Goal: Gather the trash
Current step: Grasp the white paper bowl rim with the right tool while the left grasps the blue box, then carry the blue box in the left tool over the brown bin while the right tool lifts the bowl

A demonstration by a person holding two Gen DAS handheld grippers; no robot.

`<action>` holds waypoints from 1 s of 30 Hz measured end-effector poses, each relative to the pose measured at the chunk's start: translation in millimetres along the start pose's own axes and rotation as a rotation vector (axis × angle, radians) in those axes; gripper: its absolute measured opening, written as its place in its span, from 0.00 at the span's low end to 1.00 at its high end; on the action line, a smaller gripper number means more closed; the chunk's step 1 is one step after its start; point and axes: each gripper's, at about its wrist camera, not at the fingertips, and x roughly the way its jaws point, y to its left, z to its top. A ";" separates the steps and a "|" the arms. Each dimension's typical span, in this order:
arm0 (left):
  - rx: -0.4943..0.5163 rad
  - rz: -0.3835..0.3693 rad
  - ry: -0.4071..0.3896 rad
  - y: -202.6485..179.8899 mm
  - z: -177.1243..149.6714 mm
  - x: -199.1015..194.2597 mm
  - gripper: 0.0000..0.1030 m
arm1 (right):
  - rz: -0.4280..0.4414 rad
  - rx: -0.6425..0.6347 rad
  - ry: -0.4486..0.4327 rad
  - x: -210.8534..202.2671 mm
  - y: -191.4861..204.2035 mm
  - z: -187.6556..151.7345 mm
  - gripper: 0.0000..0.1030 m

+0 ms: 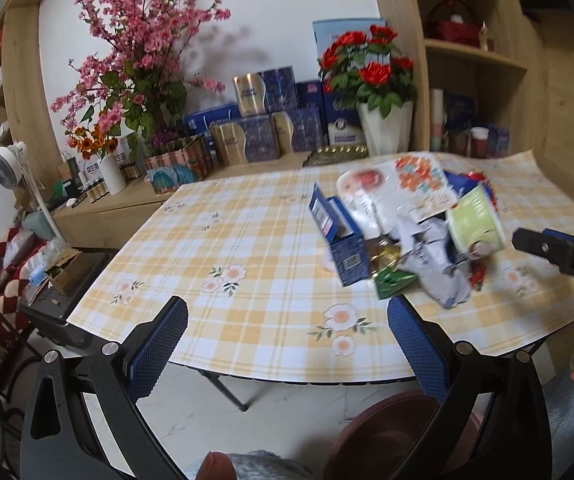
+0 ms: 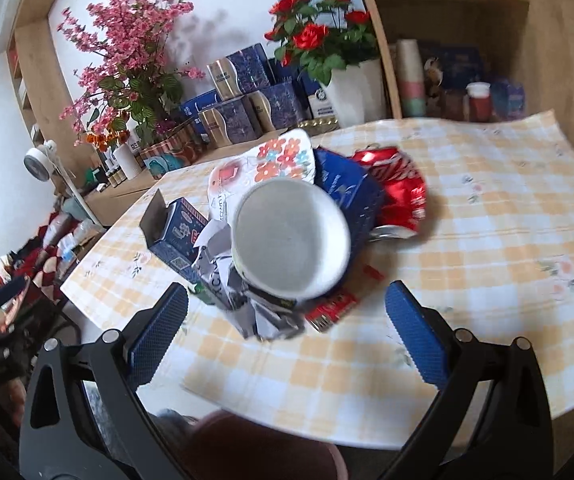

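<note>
A pile of trash lies on the yellow checked tablecloth (image 1: 247, 240): a blue carton (image 1: 341, 236), crumpled paper (image 1: 431, 268), a green foil wrapper (image 1: 393, 282), a green paper cup on its side (image 1: 475, 220) and a flowered bag (image 1: 403, 188). In the right wrist view the cup (image 2: 291, 240) opens toward me, with a crushed red can (image 2: 401, 192), blue carton (image 2: 175, 232) and crumpled paper (image 2: 239, 288) around it. My left gripper (image 1: 287, 344) is open and empty near the front table edge. My right gripper (image 2: 285, 332) is open, just short of the pile; it shows at the right of the left wrist view (image 1: 559, 252).
A dark red bin (image 1: 391, 436) stands on the floor under the table's front edge, also in the right wrist view (image 2: 263, 448). Flower vases (image 1: 385, 124) and boxes (image 1: 263, 124) line the wooden shelf behind the table. A fan (image 1: 7, 168) and clutter stand at the left.
</note>
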 end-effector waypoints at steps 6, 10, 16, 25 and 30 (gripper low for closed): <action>-0.024 -0.002 0.033 6.3 0.9 25.6 0.95 | 0.023 0.041 0.016 46.9 -3.3 8.4 0.95; -0.061 -0.014 0.041 9.2 2.1 39.1 0.95 | 0.032 0.073 0.014 62.3 -7.9 16.6 0.95; -0.072 -0.040 0.061 2.3 4.7 54.5 0.95 | 0.038 0.051 0.010 73.6 -6.1 21.4 0.86; -0.194 -0.222 0.108 -9.1 28.5 96.2 0.95 | 0.006 -0.006 -0.069 45.9 -2.3 22.0 0.85; -0.281 -0.265 0.135 -12.0 45.3 129.9 0.91 | -0.034 -0.004 -0.088 31.0 -10.1 20.8 0.85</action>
